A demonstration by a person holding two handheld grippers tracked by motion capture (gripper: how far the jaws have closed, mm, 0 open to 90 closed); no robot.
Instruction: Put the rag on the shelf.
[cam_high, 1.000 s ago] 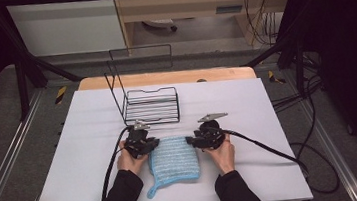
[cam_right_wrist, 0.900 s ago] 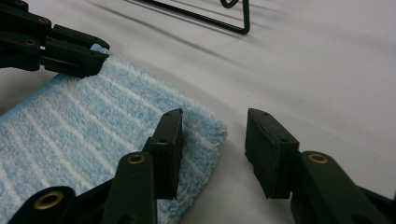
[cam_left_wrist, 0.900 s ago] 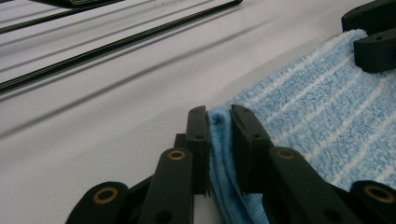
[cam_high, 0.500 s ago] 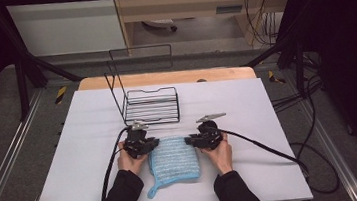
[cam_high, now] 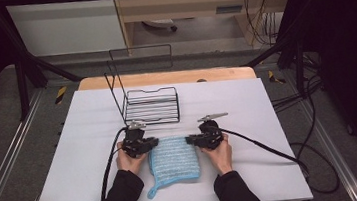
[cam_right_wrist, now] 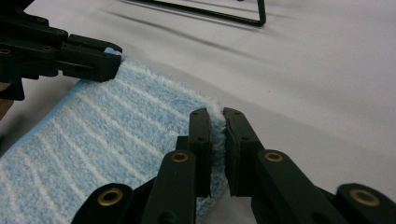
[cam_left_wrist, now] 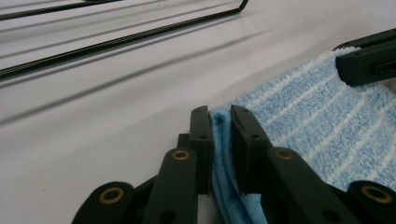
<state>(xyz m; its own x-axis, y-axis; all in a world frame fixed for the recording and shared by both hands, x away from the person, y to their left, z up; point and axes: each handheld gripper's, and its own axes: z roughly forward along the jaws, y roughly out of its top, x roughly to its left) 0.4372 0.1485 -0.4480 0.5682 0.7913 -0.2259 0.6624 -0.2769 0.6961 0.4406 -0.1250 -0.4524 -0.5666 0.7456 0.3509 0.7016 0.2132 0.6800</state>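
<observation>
A blue towel with white stripes (cam_high: 174,159) lies folded on the white table near the person's side, a hanging loop at its near left corner. My left gripper (cam_high: 154,143) is shut on the towel's far left corner; in the left gripper view the cloth (cam_left_wrist: 299,116) is pinched between the jaws (cam_left_wrist: 220,116). My right gripper (cam_high: 190,140) is shut on the far right corner, and the right gripper view has the towel (cam_right_wrist: 107,126) squeezed between its jaws (cam_right_wrist: 215,116). Both grippers rest low at the table surface.
A black wire rack (cam_high: 149,103) stands just beyond the towel, with a tall wire back at its left. Its base wire (cam_right_wrist: 219,14) runs across the top of the right gripper view. The white table cover (cam_high: 267,106) extends to both sides. Cables trail off right.
Both grippers have shifted slightly toward the person with the towel corners; otherwise the scene is the same.
</observation>
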